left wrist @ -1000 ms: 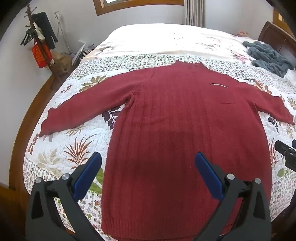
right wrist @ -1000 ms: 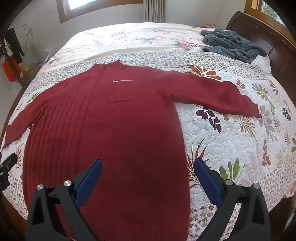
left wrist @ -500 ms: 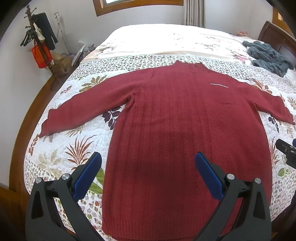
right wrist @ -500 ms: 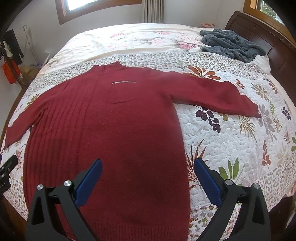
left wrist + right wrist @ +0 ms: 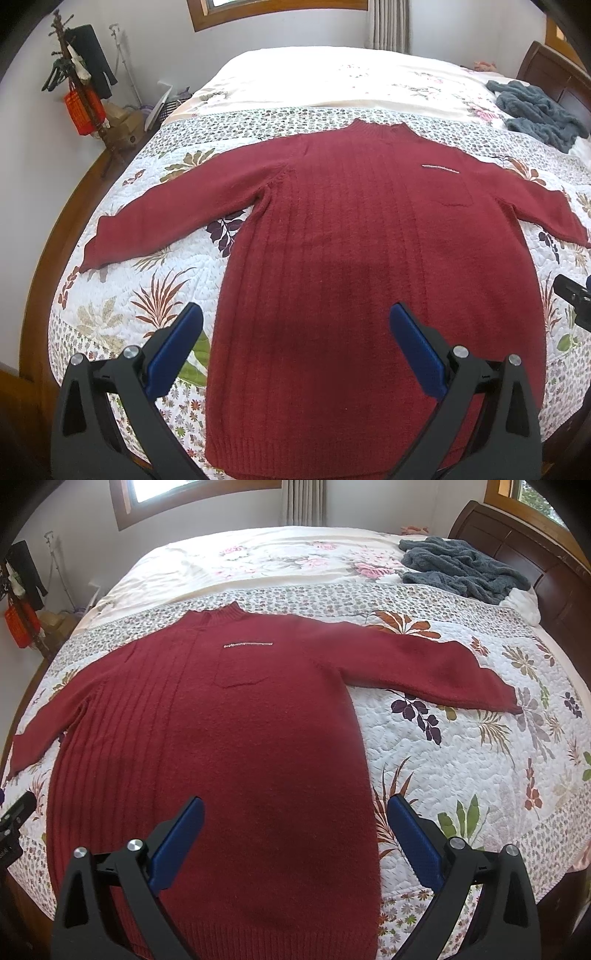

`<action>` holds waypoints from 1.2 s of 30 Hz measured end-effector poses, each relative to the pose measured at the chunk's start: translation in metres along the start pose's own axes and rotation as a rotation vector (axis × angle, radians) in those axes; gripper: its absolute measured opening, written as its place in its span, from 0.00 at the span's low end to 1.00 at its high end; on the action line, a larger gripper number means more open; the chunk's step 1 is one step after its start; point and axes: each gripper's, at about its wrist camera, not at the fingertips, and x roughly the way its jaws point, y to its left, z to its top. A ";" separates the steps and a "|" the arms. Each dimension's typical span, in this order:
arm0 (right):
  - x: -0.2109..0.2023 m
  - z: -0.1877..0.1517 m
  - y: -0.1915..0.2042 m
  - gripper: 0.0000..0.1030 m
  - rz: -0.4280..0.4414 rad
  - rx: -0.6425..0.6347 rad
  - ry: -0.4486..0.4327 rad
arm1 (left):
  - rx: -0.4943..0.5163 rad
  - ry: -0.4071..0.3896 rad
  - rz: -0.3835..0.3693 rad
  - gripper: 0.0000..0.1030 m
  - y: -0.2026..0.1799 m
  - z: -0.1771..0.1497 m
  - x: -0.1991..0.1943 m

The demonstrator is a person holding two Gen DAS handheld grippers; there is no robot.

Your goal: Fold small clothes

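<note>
A dark red knitted sweater (image 5: 369, 236) (image 5: 221, 723) lies flat on the bed, front up, collar away from me, both sleeves spread sideways. A chest pocket with a pale stitched line (image 5: 247, 643) shows on it. My left gripper (image 5: 295, 321) hangs open above the lower left half of the sweater, its blue pads wide apart and holding nothing. My right gripper (image 5: 295, 808) is open above the lower right half, its right pad over the quilt. Neither touches the cloth. The right gripper's tip (image 5: 572, 299) shows at the left wrist view's right edge.
A floral quilt (image 5: 461, 760) covers the bed. A grey-blue fuzzy garment (image 5: 461, 568) is heaped near the dark wooden headboard (image 5: 546, 572) at the far right. A coat stand (image 5: 77, 88) with a red bag stands by the wall beyond the bed's left edge.
Both views have drifted slightly, with the sweater sitting a little lower in frame. The sweater itself lies as before and both grippers stay open.
</note>
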 end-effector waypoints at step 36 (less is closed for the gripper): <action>0.001 0.001 0.002 0.96 0.007 0.001 -0.008 | -0.010 -0.006 0.003 0.97 0.003 -0.003 0.000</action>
